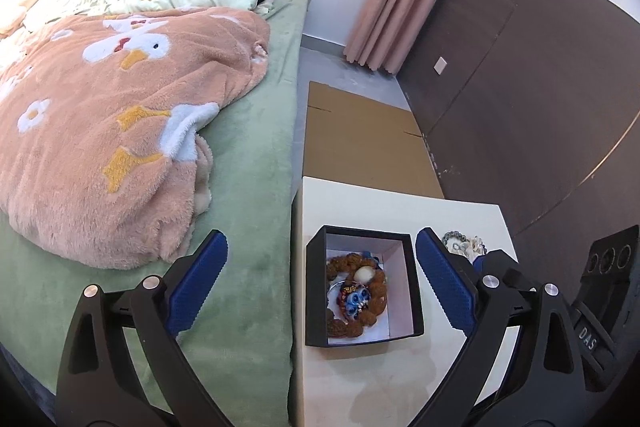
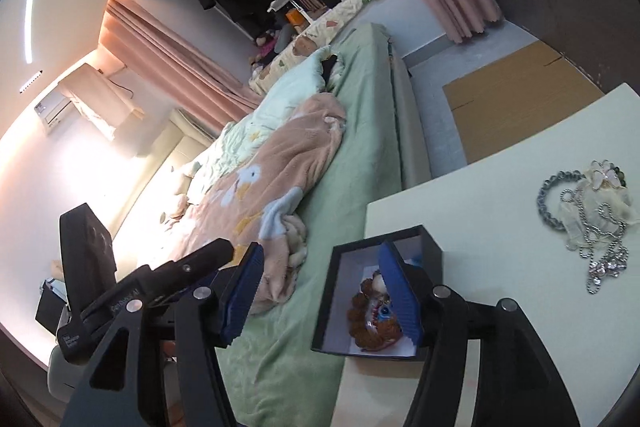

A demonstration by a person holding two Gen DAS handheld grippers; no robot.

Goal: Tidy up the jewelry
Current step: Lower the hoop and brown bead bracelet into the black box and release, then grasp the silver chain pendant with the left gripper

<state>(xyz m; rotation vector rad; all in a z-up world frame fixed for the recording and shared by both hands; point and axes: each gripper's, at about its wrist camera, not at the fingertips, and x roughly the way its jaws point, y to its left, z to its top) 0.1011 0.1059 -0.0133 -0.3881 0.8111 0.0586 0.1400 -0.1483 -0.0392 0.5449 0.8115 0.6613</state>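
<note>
1. One black box point(image 1: 416, 291) sits open on the white worktop point(image 1: 460, 223), near the edge beside the bed point(image 1: 248, 307).
2. Inside the box lie one brown bead bracelet point(image 1: 378, 297) and one blue charm point(image 1: 354, 297), bunched together.
3. One loose heap of jewelry point(image 2: 592, 215) rests on the worktop well apart from the box: at least one grey bead strand and silver chains, tangled beyond counting.
4. The left gripper point(image 1: 322, 281) is spread wide and empty, the box showing between its two blue pads.
5. The right gripper point(image 2: 320, 293) stands partly spread, holding nothing.
6. One flat cardboard sheet point(image 1: 360, 139) lies on the floor.
</note>
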